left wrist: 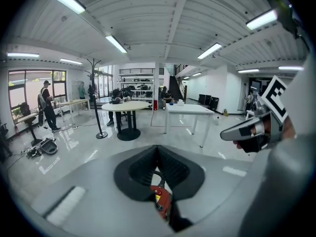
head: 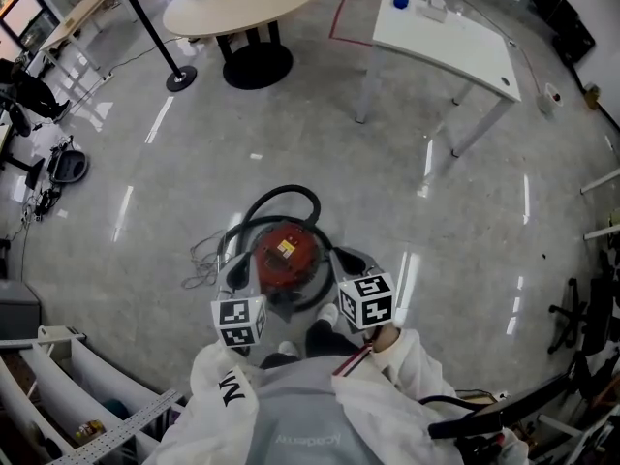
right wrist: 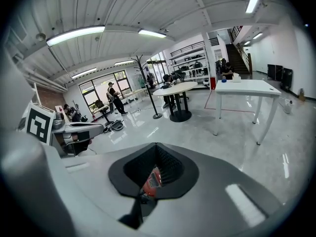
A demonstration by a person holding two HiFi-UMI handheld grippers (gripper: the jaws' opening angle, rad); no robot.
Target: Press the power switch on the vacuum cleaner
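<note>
A round red vacuum cleaner (head: pixel 287 255) with a black looped hose (head: pixel 281 197) stands on the glossy grey floor just in front of my feet. My left gripper (head: pixel 235 289) hovers over its left side and my right gripper (head: pixel 356 277) over its right side; neither touches it. In the left gripper view the left gripper (left wrist: pixel 158 147) has its black pads meeting at the tip, and the vacuum cleaner (left wrist: pixel 162 200) shows through the gap below. The right gripper (right wrist: pixel 156 144) looks the same, with the vacuum cleaner (right wrist: pixel 152 180) beneath. Both jaws hold nothing.
A thin cord (head: pixel 201 260) lies tangled on the floor left of the vacuum. Farther off stand a round table (head: pixel 242 3), a white desk (head: pixel 446 37) and a pole stand (head: pixel 180 77). White racking (head: pixel 87 386) is at my near left.
</note>
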